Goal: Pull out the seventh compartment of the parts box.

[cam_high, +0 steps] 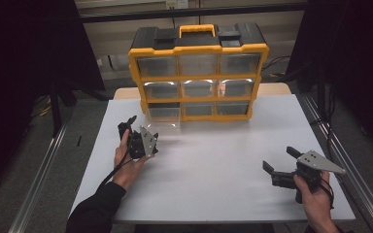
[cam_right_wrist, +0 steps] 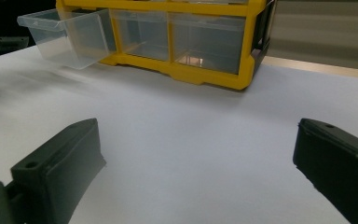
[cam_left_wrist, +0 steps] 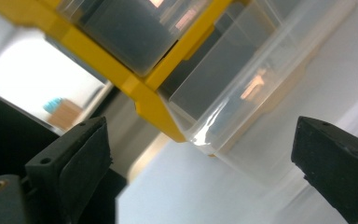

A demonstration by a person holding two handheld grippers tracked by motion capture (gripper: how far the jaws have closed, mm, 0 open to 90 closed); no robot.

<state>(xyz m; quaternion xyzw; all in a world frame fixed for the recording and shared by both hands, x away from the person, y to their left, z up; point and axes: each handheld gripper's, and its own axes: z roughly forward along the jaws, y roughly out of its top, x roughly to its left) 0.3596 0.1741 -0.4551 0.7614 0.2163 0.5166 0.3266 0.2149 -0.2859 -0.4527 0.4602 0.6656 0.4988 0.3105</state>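
A yellow drawer cabinet stands at the far edge of the white table; its bottom-left clear drawer sticks out. The left gripper, jaws spread, is just before this drawer. The right gripper, also spread, is well apart from the cabinet, and the room around is dark.

- No text, label, brand, number or sign could be read anywhere.
- The yellow and black drawer cabinet bore no legible marking.
- Its clear drawers carried no labels that could be made out.
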